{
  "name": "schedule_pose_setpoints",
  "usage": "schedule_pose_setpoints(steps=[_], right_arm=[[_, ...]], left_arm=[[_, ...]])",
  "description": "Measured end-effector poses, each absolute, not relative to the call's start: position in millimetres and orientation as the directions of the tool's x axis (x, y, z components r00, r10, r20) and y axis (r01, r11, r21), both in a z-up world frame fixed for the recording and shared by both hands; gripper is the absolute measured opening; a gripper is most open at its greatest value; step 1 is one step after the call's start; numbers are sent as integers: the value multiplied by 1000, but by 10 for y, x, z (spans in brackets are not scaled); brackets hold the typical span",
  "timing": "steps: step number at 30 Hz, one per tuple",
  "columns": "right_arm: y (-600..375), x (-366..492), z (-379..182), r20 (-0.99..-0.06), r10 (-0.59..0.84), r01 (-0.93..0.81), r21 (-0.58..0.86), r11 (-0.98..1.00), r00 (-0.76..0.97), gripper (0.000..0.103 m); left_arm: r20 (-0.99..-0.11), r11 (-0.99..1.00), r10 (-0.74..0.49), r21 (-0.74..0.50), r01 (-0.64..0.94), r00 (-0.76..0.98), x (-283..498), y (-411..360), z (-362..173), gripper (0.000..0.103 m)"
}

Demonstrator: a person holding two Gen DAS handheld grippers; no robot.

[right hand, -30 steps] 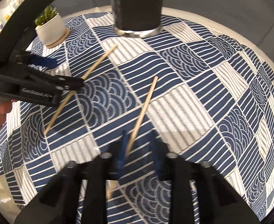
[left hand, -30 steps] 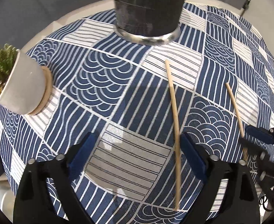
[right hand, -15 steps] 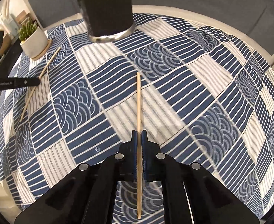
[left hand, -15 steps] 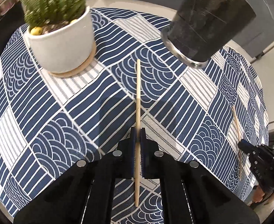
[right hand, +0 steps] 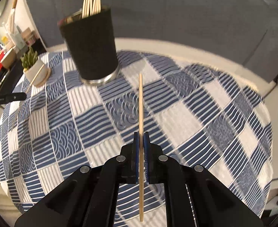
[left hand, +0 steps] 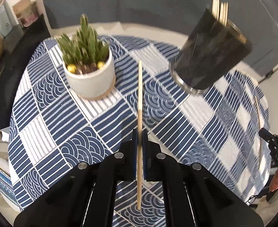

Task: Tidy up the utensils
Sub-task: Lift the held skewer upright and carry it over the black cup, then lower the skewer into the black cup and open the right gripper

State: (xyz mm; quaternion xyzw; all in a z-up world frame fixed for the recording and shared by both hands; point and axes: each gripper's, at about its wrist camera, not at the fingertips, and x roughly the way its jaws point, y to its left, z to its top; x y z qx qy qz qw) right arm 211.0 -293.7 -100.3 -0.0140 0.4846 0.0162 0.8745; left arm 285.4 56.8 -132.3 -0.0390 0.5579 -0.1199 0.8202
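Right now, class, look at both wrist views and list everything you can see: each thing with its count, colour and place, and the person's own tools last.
Tablecloth: one, blue and white patchwork, covering the round table.
Holder cup: one, black with a silver base, standing at the far side of the cloth.
Chopsticks in the cup: a bundle, count unclear, pale wood, tips poking above the rim.
Held chopsticks: two, pale wood, one in the left gripper, one in the right gripper, both lifted off the cloth.
Potted plant: one, green in a white pot on a tan saucer, left of the cup.
Left gripper: black with blue pads, clamped on its chopstick.
Right gripper: the same, clamped on its chopstick.
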Motion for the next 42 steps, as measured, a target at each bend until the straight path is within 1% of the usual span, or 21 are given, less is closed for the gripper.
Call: schedule_pose_setpoints(steps=[6, 16, 21, 28, 31, 35, 42], right_arm=[[-3099, 2267, -641, -801, 38, -87, -18, 996, 598, 5], [-3182, 2591, -18, -679, 172, -201, 36, 979, 713, 5], [-3122, 2761, 171, -624, 253, -272, 67, 960, 740, 5], [-2962, 3057, 282, -583, 353, -374, 89, 923, 732, 5], [-2921, 3228, 321, -544, 417, -419, 129, 899, 728, 5], [-2926, 3395, 368, -487, 488, -458, 189, 868, 724, 5], [-2897, 3660, 375, -401, 575, -517, 254, 818, 713, 5]], left_arm=[[-874, 979, -204, -171, 114, 440, 2909, 511, -838, 5], [-814, 989, -150, -131, 75, 562, 3029, 344, -176, 5], [-788, 993, -120, -99, 68, 603, 3097, 259, 58, 5], [-765, 994, -107, -93, 55, 635, 3247, 185, 231, 5], [-752, 992, -124, -116, 55, 647, 3321, 152, 272, 5], [-711, 983, -175, -160, 86, 681, 3418, 57, 348, 5], [-639, 950, -307, -254, 183, 705, 3592, -149, 397, 5]])
